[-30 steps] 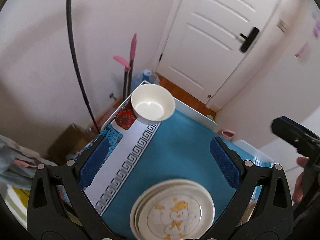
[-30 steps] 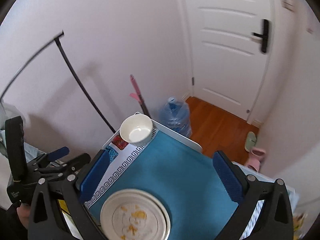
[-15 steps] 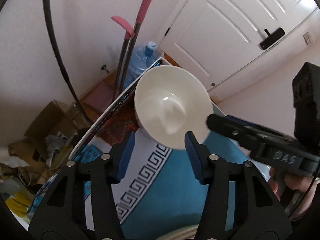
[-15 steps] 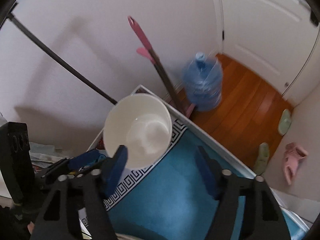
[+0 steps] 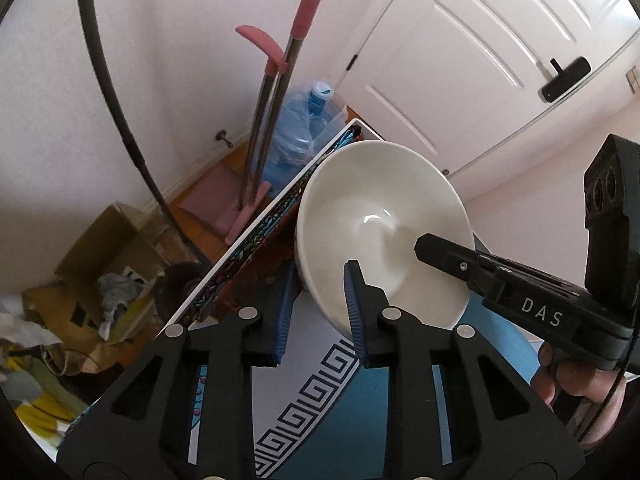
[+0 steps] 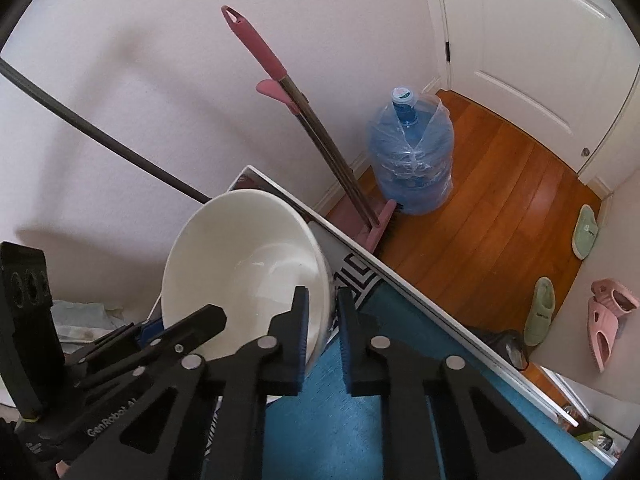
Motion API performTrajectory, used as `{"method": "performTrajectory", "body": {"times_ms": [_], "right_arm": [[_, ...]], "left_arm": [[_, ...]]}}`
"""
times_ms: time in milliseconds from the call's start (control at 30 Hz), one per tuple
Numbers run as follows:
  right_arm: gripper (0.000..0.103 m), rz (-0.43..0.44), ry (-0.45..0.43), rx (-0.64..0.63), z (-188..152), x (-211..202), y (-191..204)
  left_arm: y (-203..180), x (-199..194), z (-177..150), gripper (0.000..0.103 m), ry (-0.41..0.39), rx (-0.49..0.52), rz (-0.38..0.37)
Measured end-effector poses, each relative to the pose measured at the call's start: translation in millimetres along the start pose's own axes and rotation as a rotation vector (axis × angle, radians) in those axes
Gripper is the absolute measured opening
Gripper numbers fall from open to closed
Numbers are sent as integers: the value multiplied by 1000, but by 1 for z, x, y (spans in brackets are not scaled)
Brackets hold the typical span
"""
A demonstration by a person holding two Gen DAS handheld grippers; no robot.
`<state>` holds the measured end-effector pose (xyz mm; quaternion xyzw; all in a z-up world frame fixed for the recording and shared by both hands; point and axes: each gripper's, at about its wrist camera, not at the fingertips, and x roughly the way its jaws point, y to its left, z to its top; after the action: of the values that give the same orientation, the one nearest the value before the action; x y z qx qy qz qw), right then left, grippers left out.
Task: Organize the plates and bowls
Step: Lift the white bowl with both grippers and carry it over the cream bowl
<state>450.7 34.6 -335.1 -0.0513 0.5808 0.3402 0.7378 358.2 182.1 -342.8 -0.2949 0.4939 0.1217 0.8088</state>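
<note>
The step in hand looked like the pick-up of the bowl. It sat at the far corner of the desk, on the patterned border of the blue cloth near the white edge.

Both tongs had come to its near rim, one to each side. The left tongs straddled the rim's left part, one blue pad inside the bowl and the other outside. Their jaws were closing, and I could not tell whether the pads pressed the wall yet. The right tongs straddled the rim's right part the same way. They were clenched on the wall of the bowl, which filled the narrow gap between the pads.

By my judgement the next move called for a firm grip from the left side first. Then a level lift with both hands would be needed, so the bowl did not tip or slide from the pads. After that it would have to be carried back across the cloth toward wherever the dishes were to be gathered.

Counted here:
- one bowl
- no plates in either view
- two tongs
- one water jug
- two pink-handled poles against the wall
- two green slippers
- two pink slippers on the wood floor
</note>
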Motion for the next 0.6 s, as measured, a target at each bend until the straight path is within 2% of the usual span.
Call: {"method": "performTrajectory", "body": {"times_ms": [267, 467, 600], "right_arm": [[13, -3, -14, 0, -4, -3, 0], [13, -2, -46, 1, -15, -13, 4], [13, 6, -92, 15, -27, -36, 6]], "left_arm": [[-6, -10, -5, 21, -26, 44, 25], [-17, -34, -12, 21, -68, 98, 33], [-28, -59, -21, 21, -95, 133, 22]]}}
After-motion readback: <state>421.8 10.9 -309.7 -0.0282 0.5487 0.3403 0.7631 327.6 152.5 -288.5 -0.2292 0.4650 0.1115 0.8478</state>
